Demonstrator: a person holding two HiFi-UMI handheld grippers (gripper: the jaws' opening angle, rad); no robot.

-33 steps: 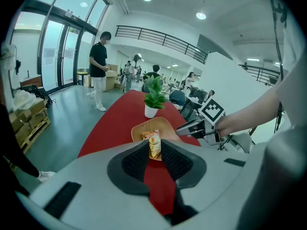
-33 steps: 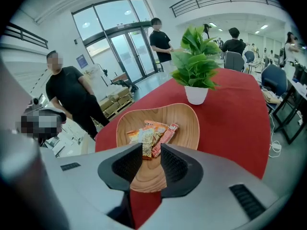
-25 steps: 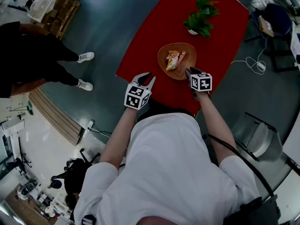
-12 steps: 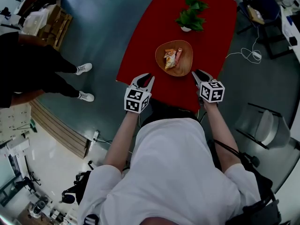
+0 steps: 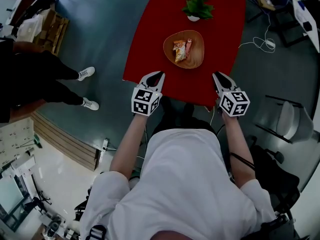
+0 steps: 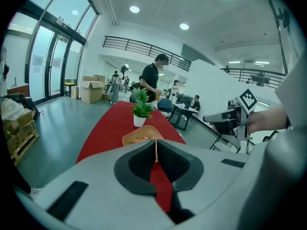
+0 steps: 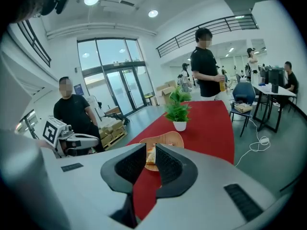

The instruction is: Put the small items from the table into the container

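Note:
A wooden bowl (image 5: 192, 60) stands on the red table (image 5: 150, 54) and holds snack packets (image 5: 180, 50). My left gripper (image 5: 157, 75) hovers over the table's near edge, left of the bowl, with its jaws shut and empty (image 6: 156, 143). My right gripper (image 5: 218, 77) hangs by the near right corner. Its jaws are closing, a gap still shows, and nothing is between them (image 7: 150, 147). Both gripper views look along the table at the bowl (image 6: 144, 134) (image 7: 170, 140) and the packets (image 7: 149, 156) beyond the jaws.
A potted plant (image 5: 197, 4) stands beyond the bowl. A person (image 5: 45, 79) stands on the floor to the left, another person (image 7: 206, 66) at the table's far end. A chair (image 5: 285, 121) is on the right, and a cable (image 5: 260, 44) lies on the floor.
Both grippers have drawn back from the bowl to the table's near edge, the right one farther, up and to the right. The left jaws have shut and the right jaws have narrowed.

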